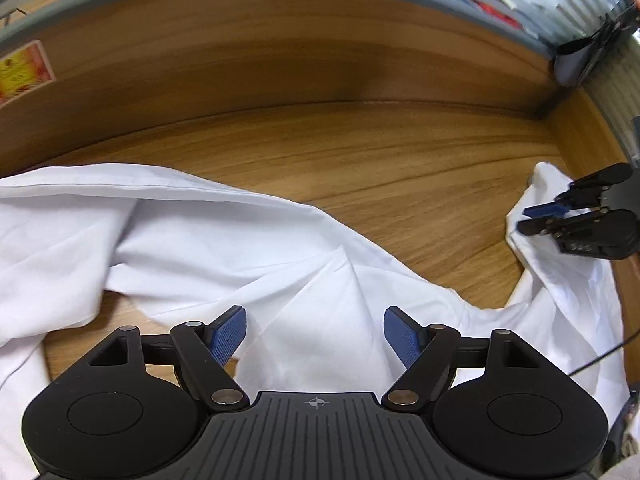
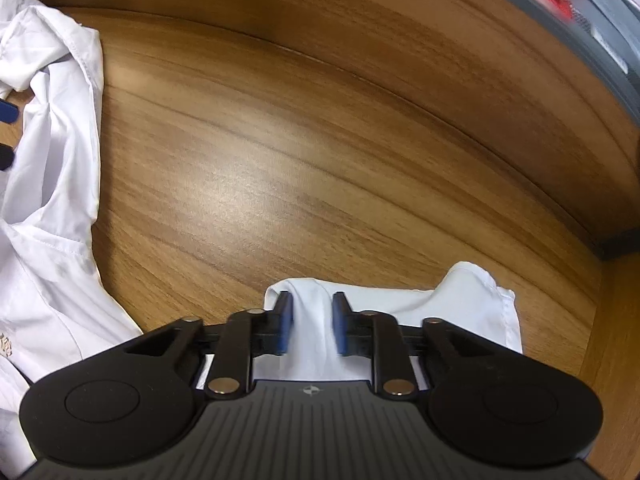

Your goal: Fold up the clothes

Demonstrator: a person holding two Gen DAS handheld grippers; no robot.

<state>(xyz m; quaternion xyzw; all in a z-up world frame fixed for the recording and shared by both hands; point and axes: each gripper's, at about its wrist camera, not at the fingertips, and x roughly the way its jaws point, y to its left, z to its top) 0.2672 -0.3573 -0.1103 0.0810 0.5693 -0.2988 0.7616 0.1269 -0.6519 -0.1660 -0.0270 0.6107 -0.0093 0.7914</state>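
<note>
On the wooden table [image 1: 360, 152] (walled behind) lies a white shirt [image 1: 200, 232].

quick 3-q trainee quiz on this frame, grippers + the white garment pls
1. True or false: the left gripper has clamped the white garment.
2. What lies between the right gripper pads? A) bare wooden table B) a fold of the garment C) a sticker
3. Fill in: the garment lies crumpled on a ____ table.

Key: 1 false, its jaws stand wide above the cloth; 2 B; 3 wooden.
</note>
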